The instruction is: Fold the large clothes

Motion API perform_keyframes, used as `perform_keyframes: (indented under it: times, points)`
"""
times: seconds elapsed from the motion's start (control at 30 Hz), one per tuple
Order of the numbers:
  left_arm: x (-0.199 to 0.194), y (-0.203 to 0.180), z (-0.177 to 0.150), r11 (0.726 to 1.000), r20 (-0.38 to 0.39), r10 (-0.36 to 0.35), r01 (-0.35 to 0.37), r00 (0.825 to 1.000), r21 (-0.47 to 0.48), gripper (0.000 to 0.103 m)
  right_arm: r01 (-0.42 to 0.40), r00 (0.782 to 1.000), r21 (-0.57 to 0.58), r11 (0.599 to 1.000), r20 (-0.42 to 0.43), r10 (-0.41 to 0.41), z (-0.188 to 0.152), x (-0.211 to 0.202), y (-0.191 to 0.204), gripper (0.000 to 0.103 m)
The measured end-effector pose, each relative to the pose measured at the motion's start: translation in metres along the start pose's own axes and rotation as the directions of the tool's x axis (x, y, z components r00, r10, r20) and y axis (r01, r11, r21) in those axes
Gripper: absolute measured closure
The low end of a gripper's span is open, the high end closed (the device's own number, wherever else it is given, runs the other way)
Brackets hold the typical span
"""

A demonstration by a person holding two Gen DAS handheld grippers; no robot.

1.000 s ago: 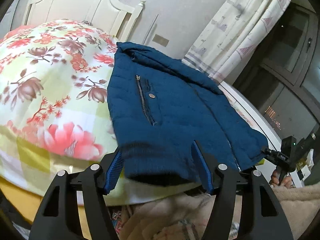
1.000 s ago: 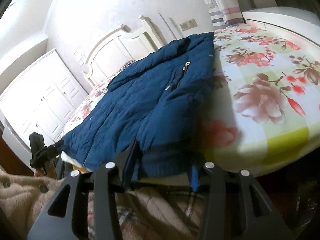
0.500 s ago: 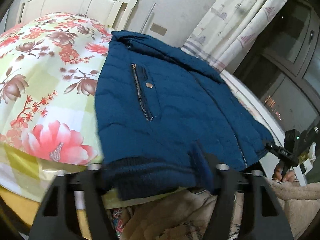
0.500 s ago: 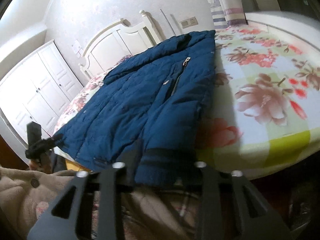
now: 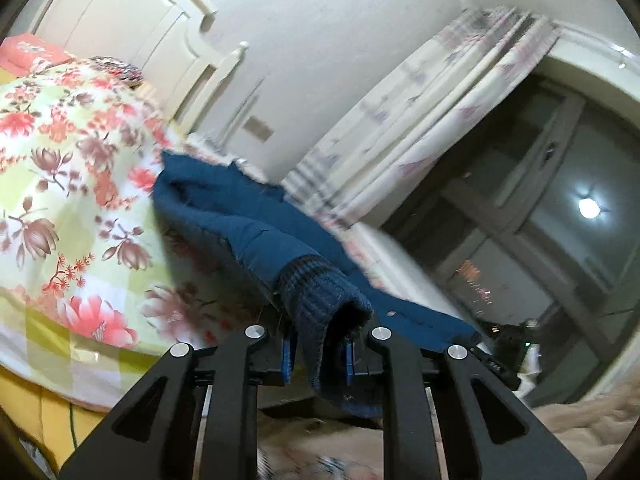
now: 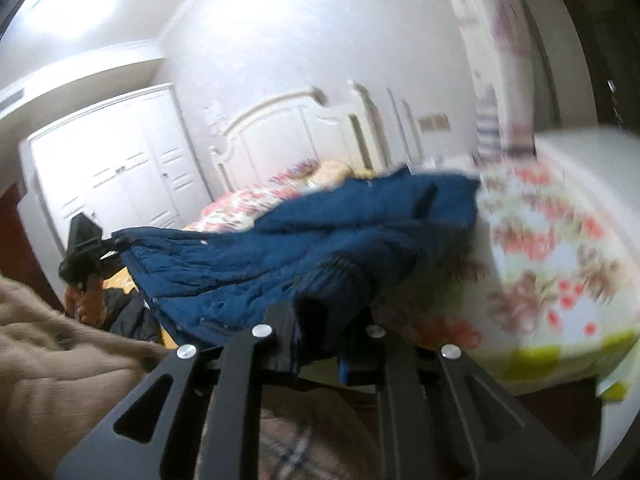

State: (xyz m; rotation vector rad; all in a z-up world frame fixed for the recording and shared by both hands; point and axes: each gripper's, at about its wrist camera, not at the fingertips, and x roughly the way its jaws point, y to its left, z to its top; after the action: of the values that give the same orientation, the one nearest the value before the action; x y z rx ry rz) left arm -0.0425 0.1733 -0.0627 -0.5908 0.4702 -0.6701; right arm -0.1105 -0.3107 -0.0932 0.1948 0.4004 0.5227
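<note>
Jacket [image 5: 256,236]: blue quilted, bulky, soft, droops off bed [image 5: 60,184]. My left gripper [image 5: 316,356] closing on ribbed hem; right gripper [image 6: 320,344] pinching hem. Best hold: hem corners.

The jacket [image 5: 256,236] is matt blue quilted cloth with a coarse ribbed-knit hem [image 5: 320,300]. Beneath the jacket, the bedspread [image 5: 60,168] is smooth floral printed cloth. Behind the jacket, the headboard [image 5: 132,28] looks like glossy cream-painted wood.

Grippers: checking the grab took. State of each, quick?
Left gripper: closing on the jacket's knit hem.
Right gripper: shut on the hem.
</note>
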Motion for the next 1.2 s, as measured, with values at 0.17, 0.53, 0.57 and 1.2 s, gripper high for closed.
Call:
perform_keyframes:
  times: [0.17,0.53,0.57,1.2]
  points:
    - [-0.029,-0.008,0.011,0.997,0.05,-0.08,0.081,0.996,-0.018,0.087,-0.027,0.995,-0.051,0.998,0.098,0.032,0.038,-0.027,0.022,0.09]
    - [0.163,0.094,0.151,0.952,-0.068,0.078,-0.095,0.995,-0.291,0.083,0.178,0.982,0.28,0.943,-0.118,-0.15,0.154,0.182,-0.101,0.087]
    - [0.184,0.112,0.156,0.936,-0.099,0.112,-0.139,0.989,-0.323,0.081,0.212,0.972,0.317,0.924,-0.165,-0.166,0.153,0.211,-0.124,0.085]
    - [0.214,0.222,0.182,0.95,-0.262,0.237,-0.28,0.936,-0.139,0.004,0.273,0.926,0.147,0.951,-0.307,-0.219,0.123,0.289,-0.214,0.035]
